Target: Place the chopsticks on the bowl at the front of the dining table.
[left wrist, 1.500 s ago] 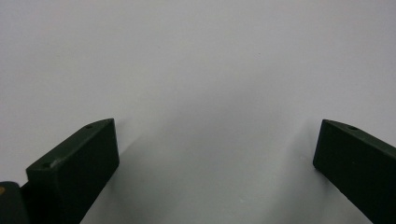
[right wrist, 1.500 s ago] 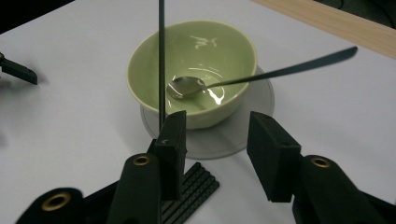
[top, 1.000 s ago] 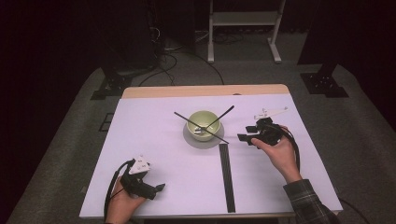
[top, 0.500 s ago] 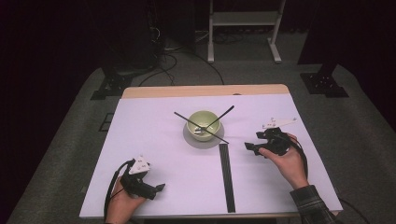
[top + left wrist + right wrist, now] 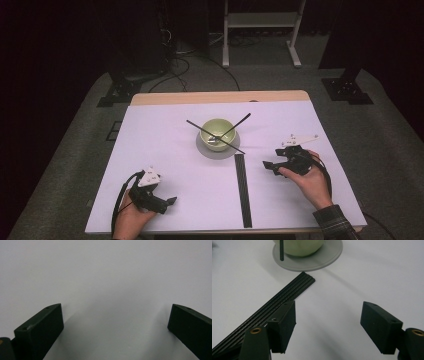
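Black sticks [image 5: 242, 187]: lying as a bundle just below the bowl [image 5: 216, 131], long axis running 12-to-6. Right gripper [image 5: 272, 165]: jaws just spread, holding nothing, sitting nearer, bundle at its 9 o'clock. Left gripper [image 5: 170, 202]: resting spread, empty.

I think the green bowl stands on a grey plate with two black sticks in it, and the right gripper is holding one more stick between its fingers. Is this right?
Not quite. The right gripper holds nothing: the right gripper view shows its fingers apart over bare table. The green bowl does stand on the grey plate with two black sticks in it.
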Available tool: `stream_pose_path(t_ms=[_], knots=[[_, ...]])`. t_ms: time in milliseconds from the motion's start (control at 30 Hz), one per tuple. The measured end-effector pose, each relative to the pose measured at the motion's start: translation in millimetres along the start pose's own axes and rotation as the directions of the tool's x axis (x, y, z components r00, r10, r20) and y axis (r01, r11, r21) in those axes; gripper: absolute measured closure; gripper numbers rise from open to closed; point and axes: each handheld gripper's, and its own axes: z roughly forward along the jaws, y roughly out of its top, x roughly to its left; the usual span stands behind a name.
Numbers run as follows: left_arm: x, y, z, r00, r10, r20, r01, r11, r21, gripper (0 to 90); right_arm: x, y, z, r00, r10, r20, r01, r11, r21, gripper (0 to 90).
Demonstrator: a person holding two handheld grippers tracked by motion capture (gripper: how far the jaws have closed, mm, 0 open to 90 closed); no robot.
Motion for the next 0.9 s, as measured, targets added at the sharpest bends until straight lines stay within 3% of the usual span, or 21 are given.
stream_pose_path(t_ms=[900], knots=[[-0.1,0.0,0.0,1.0000,-0.001,0.000,0.001,1.0000,0.000,0.0,33.2,-11.3,23.9,0.9952,-0.071,-0.067,0.075,0.995,0.061,27.1]])
